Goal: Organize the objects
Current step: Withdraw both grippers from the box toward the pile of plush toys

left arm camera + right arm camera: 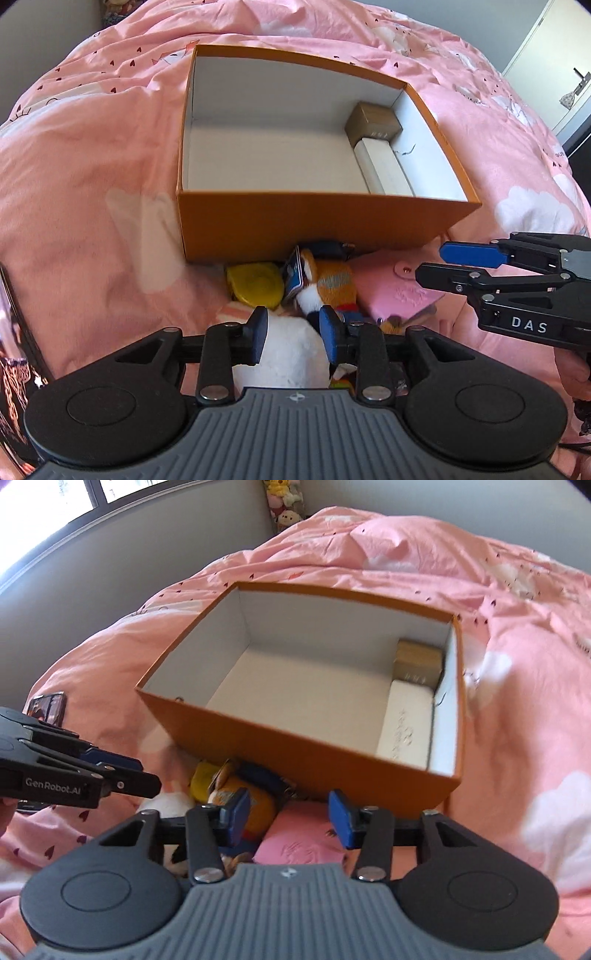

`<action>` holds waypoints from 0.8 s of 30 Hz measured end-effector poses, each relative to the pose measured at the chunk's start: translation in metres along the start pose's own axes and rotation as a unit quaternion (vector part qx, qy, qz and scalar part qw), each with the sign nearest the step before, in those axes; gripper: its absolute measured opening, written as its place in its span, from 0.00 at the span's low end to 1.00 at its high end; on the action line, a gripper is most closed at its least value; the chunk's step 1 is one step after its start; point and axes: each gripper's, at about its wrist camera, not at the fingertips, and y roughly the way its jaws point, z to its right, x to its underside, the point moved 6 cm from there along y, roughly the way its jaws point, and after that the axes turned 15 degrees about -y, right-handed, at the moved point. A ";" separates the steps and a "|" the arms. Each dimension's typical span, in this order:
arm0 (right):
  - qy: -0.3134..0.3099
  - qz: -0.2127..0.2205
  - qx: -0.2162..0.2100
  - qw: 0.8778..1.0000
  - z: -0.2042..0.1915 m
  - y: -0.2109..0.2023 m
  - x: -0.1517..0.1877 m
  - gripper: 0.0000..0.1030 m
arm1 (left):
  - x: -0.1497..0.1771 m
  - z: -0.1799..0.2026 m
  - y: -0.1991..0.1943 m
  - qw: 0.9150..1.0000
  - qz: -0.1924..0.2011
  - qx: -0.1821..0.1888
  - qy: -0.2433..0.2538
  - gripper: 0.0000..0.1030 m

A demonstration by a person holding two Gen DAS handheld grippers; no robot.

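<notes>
An orange box stands open on the bed. It holds a small brown box and a white box along its right wall. A pile lies against its near wall: a yellow round thing, a blue card pack, an orange fox plush, a pink pouch and a white plush. My left gripper hovers open above the white plush. My right gripper is open over the fox and pouch, gripping nothing.
A pink patterned duvet covers the bed all around the box. A phone lies on it at the left. A grey wall and window are beyond the bed, with soft toys in the corner. A white door is at the far right.
</notes>
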 end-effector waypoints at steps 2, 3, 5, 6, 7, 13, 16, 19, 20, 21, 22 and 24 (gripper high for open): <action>0.003 -0.007 0.000 1.000 -0.010 0.006 0.008 0.38 | 0.010 0.007 0.003 0.999 0.006 -0.007 0.034 0.41; 0.007 -0.010 0.004 1.000 -0.013 0.008 0.011 0.38 | 0.012 0.012 0.005 0.999 0.010 -0.011 0.051 0.43; 0.017 -0.015 0.013 1.000 -0.015 0.010 0.015 0.38 | 0.018 0.021 0.010 0.996 0.016 -0.025 0.080 0.44; 0.023 -0.017 0.013 1.000 -0.015 0.010 0.017 0.38 | 0.020 0.025 0.013 0.995 0.019 -0.028 0.090 0.44; 0.028 -0.017 0.013 0.999 -0.015 0.010 0.019 0.38 | 0.022 0.029 0.016 0.994 0.021 -0.028 0.101 0.44; 0.044 -0.022 0.005 0.999 -0.010 0.008 0.028 0.38 | 0.033 0.042 0.041 0.984 0.021 -0.077 0.157 0.47; 0.051 -0.024 0.003 0.998 -0.008 0.010 0.030 0.38 | 0.035 0.044 0.049 0.979 0.020 -0.097 0.178 0.47; 0.051 -0.030 -0.002 0.998 -0.009 0.013 0.030 0.38 | 0.039 0.047 0.055 0.972 0.015 -0.110 0.205 0.44; 0.050 -0.031 -0.003 0.998 -0.010 0.014 0.030 0.38 | 0.041 0.048 0.054 0.971 0.017 -0.111 0.213 0.40; 0.050 -0.032 -0.004 0.998 -0.011 0.015 0.030 0.38 | 0.043 0.047 0.053 0.970 0.017 -0.109 0.215 0.35; 0.049 -0.033 -0.005 0.998 -0.011 0.015 0.030 0.38 | 0.043 0.045 0.051 0.972 0.017 -0.106 0.211 0.33; 0.047 -0.034 -0.007 0.998 -0.012 0.015 0.030 0.38 | 0.042 0.040 0.042 0.975 0.017 -0.092 0.201 0.20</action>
